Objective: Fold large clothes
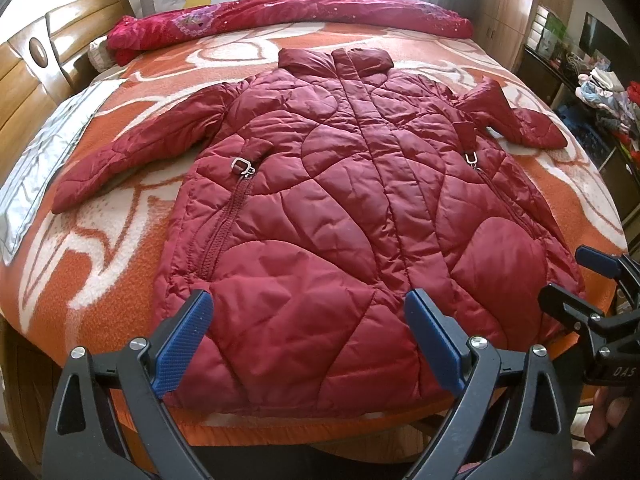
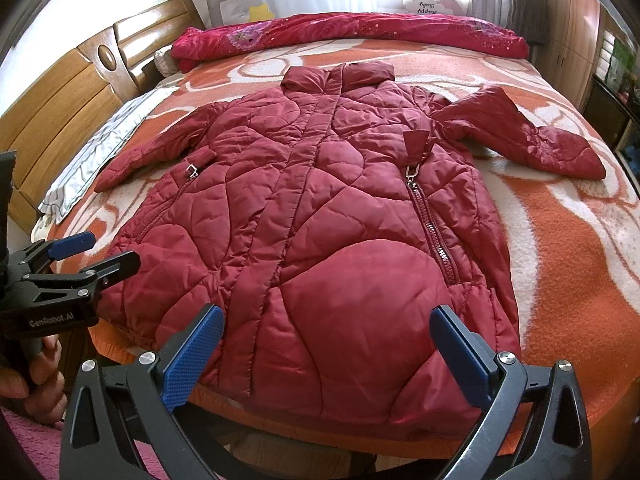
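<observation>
A dark red quilted coat [image 1: 340, 208] lies flat and face up on the bed, collar at the far end, both sleeves spread outward, hem at the near edge. It also shows in the right wrist view [image 2: 320, 232]. My left gripper [image 1: 308, 312] is open and empty, hovering above the hem's left part; it also shows in the right wrist view [image 2: 100, 252]. My right gripper [image 2: 328, 328] is open and empty above the hem's right part, and it shows at the right edge of the left wrist view [image 1: 576, 276].
The bed carries an orange and white blanket [image 1: 100, 248]. A rolled red floral quilt [image 1: 280, 16] lies along the far side. A grey striped pillow [image 1: 44, 168] is at the left by the wooden headboard [image 1: 28, 72]. Shelves with clutter [image 1: 600, 92] stand right.
</observation>
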`<state>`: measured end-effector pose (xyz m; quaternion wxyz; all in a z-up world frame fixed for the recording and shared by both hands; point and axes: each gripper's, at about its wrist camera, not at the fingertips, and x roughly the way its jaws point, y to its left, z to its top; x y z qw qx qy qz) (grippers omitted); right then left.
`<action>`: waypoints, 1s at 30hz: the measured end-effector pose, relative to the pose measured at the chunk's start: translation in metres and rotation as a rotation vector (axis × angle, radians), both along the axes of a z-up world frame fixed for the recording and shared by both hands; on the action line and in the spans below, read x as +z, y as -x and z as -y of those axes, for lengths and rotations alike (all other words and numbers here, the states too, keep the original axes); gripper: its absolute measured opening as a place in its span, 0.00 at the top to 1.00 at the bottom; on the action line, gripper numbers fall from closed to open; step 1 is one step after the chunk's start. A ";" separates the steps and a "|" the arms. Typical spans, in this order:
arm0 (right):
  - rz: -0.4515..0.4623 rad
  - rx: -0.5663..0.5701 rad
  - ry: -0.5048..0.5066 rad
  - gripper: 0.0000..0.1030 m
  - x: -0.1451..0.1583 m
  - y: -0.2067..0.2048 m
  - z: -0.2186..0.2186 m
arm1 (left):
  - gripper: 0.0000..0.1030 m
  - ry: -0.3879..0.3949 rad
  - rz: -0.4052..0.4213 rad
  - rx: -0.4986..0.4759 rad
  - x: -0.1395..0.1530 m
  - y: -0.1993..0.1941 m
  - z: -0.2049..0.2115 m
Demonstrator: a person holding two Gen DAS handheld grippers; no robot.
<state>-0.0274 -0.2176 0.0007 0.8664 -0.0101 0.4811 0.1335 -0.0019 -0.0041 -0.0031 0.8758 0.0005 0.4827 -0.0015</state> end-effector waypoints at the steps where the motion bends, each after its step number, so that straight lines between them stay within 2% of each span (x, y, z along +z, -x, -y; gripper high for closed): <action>1: 0.000 0.000 0.000 0.00 0.002 0.000 -0.001 | 0.05 0.001 -0.012 -0.005 -0.001 -0.001 0.002; 7: 0.001 -0.002 -0.005 0.00 0.001 -0.001 -0.002 | 0.05 0.008 -0.011 -0.006 -0.001 -0.001 0.003; 15: 0.019 -0.027 -0.025 0.00 -0.004 -0.011 0.011 | 0.05 0.008 -0.060 -0.004 -0.009 -0.012 -0.001; 17: 0.050 -0.035 -0.050 0.00 -0.005 -0.016 0.017 | 0.05 0.010 -0.085 0.001 -0.011 -0.017 -0.003; 20: 0.076 -0.060 -0.078 0.00 -0.004 -0.023 0.029 | 0.05 0.005 -0.077 0.007 -0.013 -0.026 -0.005; 26: 0.002 -0.142 -0.104 0.00 -0.009 -0.048 0.062 | 0.05 0.021 -0.068 0.025 -0.016 -0.043 -0.012; 30: 0.024 -0.203 -0.130 0.00 -0.009 -0.069 0.094 | 0.05 0.015 -0.061 0.037 -0.016 -0.056 -0.015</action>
